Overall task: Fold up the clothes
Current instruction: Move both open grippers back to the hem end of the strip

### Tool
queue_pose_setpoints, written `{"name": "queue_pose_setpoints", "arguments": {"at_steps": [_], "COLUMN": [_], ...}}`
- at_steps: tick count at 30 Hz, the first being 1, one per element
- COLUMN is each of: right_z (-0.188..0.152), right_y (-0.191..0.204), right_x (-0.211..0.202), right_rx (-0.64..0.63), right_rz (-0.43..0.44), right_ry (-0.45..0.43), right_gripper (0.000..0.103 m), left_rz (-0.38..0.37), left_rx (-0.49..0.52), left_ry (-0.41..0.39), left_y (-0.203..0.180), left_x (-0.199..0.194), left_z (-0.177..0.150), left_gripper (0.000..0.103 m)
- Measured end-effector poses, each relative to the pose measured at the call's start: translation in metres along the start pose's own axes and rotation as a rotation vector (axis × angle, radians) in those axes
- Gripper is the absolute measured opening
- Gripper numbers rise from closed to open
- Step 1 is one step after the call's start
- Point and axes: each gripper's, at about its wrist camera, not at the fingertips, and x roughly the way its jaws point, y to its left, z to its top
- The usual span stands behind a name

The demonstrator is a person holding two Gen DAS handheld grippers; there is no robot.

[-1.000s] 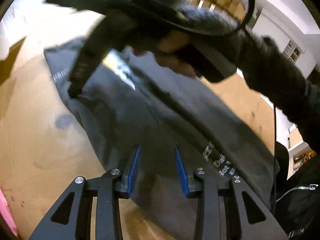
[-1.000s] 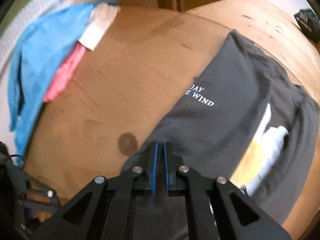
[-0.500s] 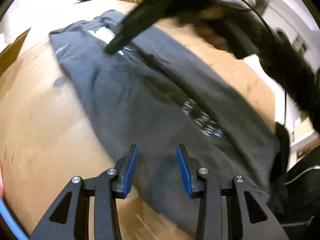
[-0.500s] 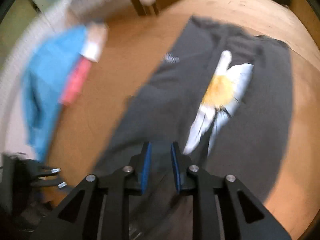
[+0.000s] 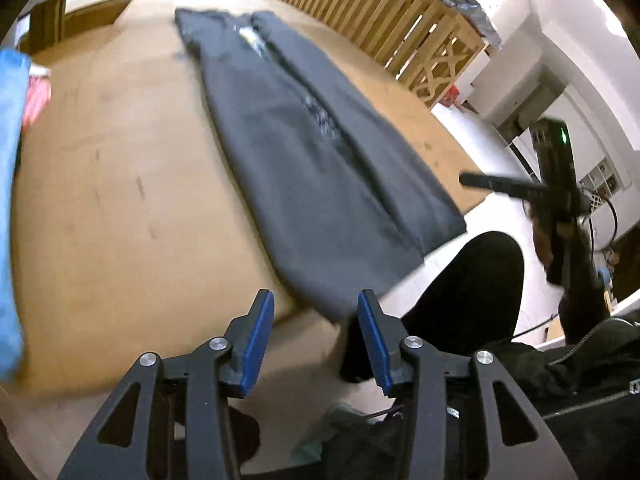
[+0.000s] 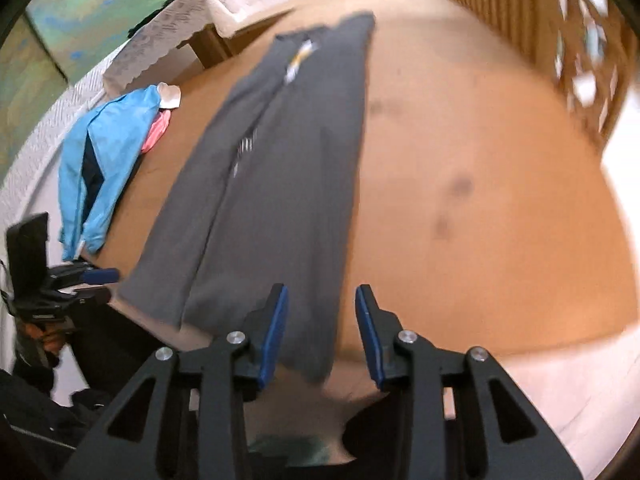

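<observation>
A dark grey T-shirt (image 5: 320, 152) lies on the wooden table (image 5: 120, 200) as a long narrow strip, both sides folded in to a seam down its middle. Its near hem reaches the table's front edge. My left gripper (image 5: 316, 308) hovers over that hem, jaws opening, pads pressing on nothing. In the right wrist view the shirt (image 6: 280, 184) runs away from my right gripper (image 6: 320, 300). Its jaws are opening too, above the hem, with no cloth pinched. Each gripper also shows at the edge of the other's view, the right (image 5: 472, 180) and the left (image 6: 100, 276).
A blue garment (image 6: 100, 152) and a pink one (image 6: 158, 134) lie at the table's left side. A wooden slatted fence (image 5: 380, 12) runs along the far right. A cardboard box (image 5: 80, 16) stands at the far left. The person's dark-trousered leg (image 5: 472, 288) is below the front edge.
Both grippers pulled back from over the shirt to the table's near edge. The right jaws, shut at the shirt's edge before, have parted. The left jaws widened a little.
</observation>
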Motion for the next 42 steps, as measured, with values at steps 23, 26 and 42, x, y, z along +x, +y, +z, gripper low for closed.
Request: {"name": "queue_pose_setpoints", "arguments": {"at_steps": [23, 26, 42], "right_z": [-0.012, -0.011, -0.023], "right_y": [0.020, 0.029, 0.001], "right_x": [0.005, 0.018, 0.003], "right_rx": [-0.140, -0.207, -0.098], "right_rz": [0.002, -0.054, -0.079], "right_ry": [-0.076, -0.045, -0.008], "right_gripper": [0.043, 0.043, 0.043], "left_rz": [0.078, 0.120, 0.106], "left_rx": [0.164, 0.266, -0.026], "left_ry": [-0.106, -0.042, -0.035], "left_y": [-0.037, -0.044, 0.000], "left_x": [0.023, 0.045, 0.017], "left_z": [0.015, 0.006, -0.022], "left_gripper": [0.045, 0.044, 0.043]}}
